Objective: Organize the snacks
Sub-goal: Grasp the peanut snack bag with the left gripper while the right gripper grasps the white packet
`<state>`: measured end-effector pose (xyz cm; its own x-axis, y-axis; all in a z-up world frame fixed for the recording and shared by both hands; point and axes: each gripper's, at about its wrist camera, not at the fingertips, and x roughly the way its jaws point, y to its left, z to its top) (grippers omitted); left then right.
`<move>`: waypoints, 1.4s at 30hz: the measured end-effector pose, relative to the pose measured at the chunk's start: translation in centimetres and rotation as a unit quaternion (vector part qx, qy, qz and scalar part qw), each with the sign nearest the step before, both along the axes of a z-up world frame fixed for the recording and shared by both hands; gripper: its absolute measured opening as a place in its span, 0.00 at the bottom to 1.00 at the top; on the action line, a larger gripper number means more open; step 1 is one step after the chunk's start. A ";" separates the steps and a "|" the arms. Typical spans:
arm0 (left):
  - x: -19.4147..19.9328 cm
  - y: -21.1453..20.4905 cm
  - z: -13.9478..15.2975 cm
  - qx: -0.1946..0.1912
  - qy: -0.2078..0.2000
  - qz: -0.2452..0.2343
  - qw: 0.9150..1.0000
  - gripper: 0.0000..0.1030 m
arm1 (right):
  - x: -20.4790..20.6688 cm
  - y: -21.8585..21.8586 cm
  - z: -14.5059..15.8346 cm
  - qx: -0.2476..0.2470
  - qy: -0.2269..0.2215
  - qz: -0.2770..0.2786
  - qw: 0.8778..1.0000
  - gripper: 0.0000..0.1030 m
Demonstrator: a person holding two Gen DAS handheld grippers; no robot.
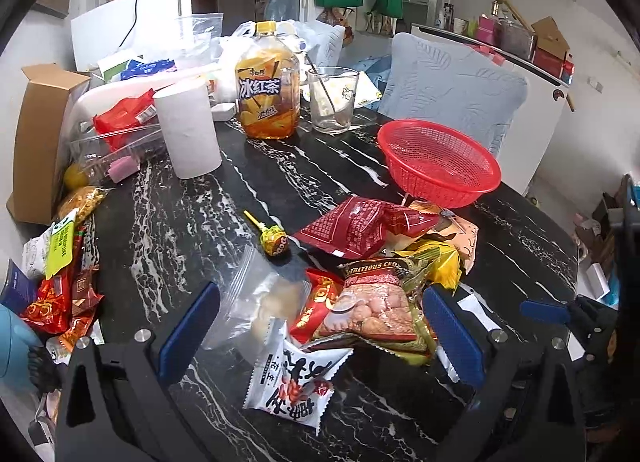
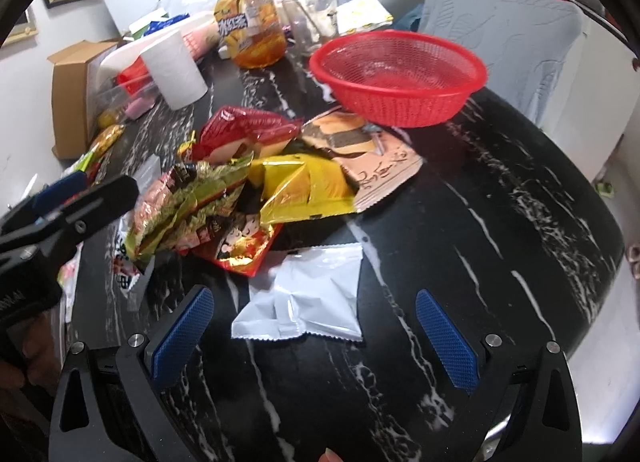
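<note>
A pile of snack packets lies on the black marble table (image 1: 200,202): a red packet (image 1: 360,226), a cereal packet (image 1: 376,314), a white packet with red print (image 1: 296,386), a clear zip bag (image 1: 256,302) and a lollipop (image 1: 272,240). An empty red basket (image 1: 440,162) stands behind the pile; it also shows in the right wrist view (image 2: 400,74). My left gripper (image 1: 320,326) is open just above the near packets. My right gripper (image 2: 316,326) is open around a plain white packet (image 2: 308,294). A yellow packet (image 2: 308,186) and a red one (image 2: 248,130) lie beyond.
A paper roll (image 1: 188,130), an iced tea bottle (image 1: 268,86), a glass (image 1: 332,98) and a cardboard box (image 1: 40,134) stand at the back. More packets (image 1: 60,282) lie at the left edge. A blue cushioned chair (image 1: 452,82) stands behind the table.
</note>
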<state>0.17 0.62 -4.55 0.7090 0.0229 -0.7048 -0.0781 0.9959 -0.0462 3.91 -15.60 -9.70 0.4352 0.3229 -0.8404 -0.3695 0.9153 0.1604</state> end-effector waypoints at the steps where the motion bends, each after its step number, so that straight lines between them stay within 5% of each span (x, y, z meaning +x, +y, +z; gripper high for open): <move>1: 0.0 0.1 0.0 -0.002 0.001 0.000 1.000 1.00 | 0.1 0.0 -0.2 -0.001 0.001 0.001 1.000 1.00; 11: 0.7 -0.1 -0.8 -0.032 0.019 -0.010 0.999 1.00 | 0.9 0.6 -1.6 -0.013 0.013 0.023 1.000 0.75; 15: 1.4 -0.6 -1.1 -0.037 0.022 -0.020 0.999 1.00 | 0.8 0.5 -1.5 -0.020 0.002 0.029 0.999 0.57; 20: 2.4 -1.3 -1.4 -0.039 0.025 -0.038 0.998 0.99 | 0.8 -0.8 -1.4 -0.010 0.004 0.030 0.999 0.56; 34: 4.0 -2.8 -3.6 -0.036 0.069 -0.074 0.994 0.53 | 1.3 -3.5 -1.3 -0.001 0.007 0.009 1.000 0.56; 42: 2.8 -2.9 -2.8 -0.044 0.069 -0.073 0.994 0.49 | 1.2 -3.8 -1.2 0.008 0.008 0.010 1.000 0.56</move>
